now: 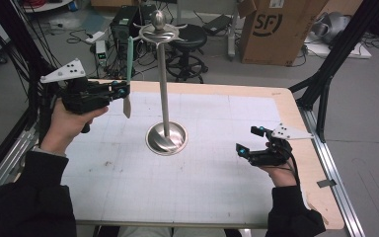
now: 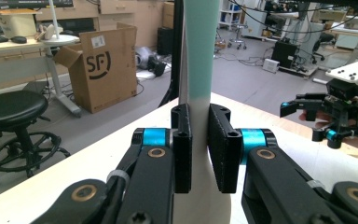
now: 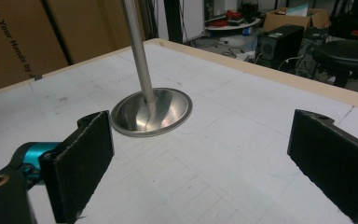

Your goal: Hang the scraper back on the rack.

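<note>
Left gripper (image 1: 121, 91): jaws closed on the mint-and-white utensil (image 1: 128, 74), clamped near its middle and held upright above the table (image 1: 128, 197), at about ten o'clock from the steel stand (image 1: 164, 89). Stand: round base at table centre, hooked arms on top, at about one o'clock from the utensil. Right gripper (image 1: 249, 140): jaws wide apart, nothing between them, at four o'clock from the stand's base, well apart from it.

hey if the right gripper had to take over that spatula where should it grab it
Probably the upper green handle of the spatula, from the stand's side. It hangs upright, the left gripper is clamped lower down, and the open right gripper has room above.
</note>
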The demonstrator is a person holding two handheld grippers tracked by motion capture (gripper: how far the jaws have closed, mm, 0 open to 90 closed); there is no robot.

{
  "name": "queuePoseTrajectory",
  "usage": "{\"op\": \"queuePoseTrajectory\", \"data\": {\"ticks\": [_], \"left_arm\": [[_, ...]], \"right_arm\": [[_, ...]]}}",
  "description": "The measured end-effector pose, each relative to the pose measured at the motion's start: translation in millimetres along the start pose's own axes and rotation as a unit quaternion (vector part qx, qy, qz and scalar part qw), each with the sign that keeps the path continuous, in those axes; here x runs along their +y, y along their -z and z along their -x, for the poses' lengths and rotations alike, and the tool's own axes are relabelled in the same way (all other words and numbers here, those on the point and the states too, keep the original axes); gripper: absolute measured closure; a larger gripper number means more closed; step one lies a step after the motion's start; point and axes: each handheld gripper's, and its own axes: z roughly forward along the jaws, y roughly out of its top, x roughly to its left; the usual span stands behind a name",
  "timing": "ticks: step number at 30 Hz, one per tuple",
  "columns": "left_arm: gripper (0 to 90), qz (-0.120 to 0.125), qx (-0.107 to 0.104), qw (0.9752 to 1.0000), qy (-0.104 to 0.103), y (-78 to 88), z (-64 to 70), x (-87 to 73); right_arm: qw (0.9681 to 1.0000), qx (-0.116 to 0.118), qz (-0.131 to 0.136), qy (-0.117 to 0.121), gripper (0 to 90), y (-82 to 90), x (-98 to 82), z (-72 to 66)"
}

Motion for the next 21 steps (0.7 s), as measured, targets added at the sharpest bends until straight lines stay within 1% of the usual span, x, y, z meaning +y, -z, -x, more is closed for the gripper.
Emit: {"op": "queuePoseTrajectory", "data": {"ticks": [1,2,4,5,6,10,11,13,14,16,18,20,21], "left_arm": [[80.1,0.003,0.0,1.0,0.003,-2.0,0.6,-0.7],[80.0,0.005,0.002,1.0,0.001,-3.4,0.6,-1.4],[77.6,0.011,0.014,0.9998,0.002,-5.7,1.1,-3.4],[69.4,0.016,0.015,0.9998,0.003,-6.8,0.5,-4.8],[64.6,0.02,0.016,0.9997,0.002,-6.9,0.3,-6.5],[52.8,0.029,0.018,0.9994,-0.005,-4.7,0.1,-14.6],[50.2,0.027,0.018,0.9995,-0.003,-4.0,0.2,-17.2],[49.2,0.018,0.018,0.9997,0.002,-3.2,0.4,-23.5],[47.3,0.014,0.016,0.9998,-0.002,-2.9,0.5,-27.3],[39.5,0.015,0.014,0.9996,-0.018,-2.1,1.2,-35.6],[33.9,0.017,0.014,0.9993,-0.031,-0.8,1.9,-43.9],[24.2,0.017,0.019,0.9991,-0.034,0.5,2.3,-51.9],[21.0,0.018,0.023,0.999,-0.034,1.3,2.3,-56.0]], "right_arm": [[1.0,-0.001,0.0,-0.001,6.0,0.0,0.0,0.0],[1.0,-0.001,-0.001,-0.001,6.0,0.1,-0.1,0.1],[1.0,0.0,0.0,-0.001,6.1,0.0,0.0,0.0],[1.0,0.0,-0.001,0.0,6.0,0.0,-0.1,0.1],[1.0,0.001,-0.002,0.0,6.0,-0.2,-0.2,0.0],[1.0,0.002,-0.006,0.001,6.1,-0.7,-0.6,0.3],[1.0,0.002,-0.004,0.002,6.1,-0.8,-0.7,0.4],[1.0,0.001,-0.004,0.001,6.1,-0.6,-0.7,0.7],[1.0,0.0,-0.003,0.002,6.1,-0.6,-0.7,1.0],[1.0,0.0,-0.003,0.001,6.1,-0.5,-0.5,1.1],[1.0,0.0,-0.003,0.001,6.0,-0.7,-0.5,1.1],[1.0,0.0,-0.004,0.001,6.1,-1.3,-0.6,0.9],[1.0,0.0,-0.005,0.001,6.0,-1.3,-0.7,0.7]]}}
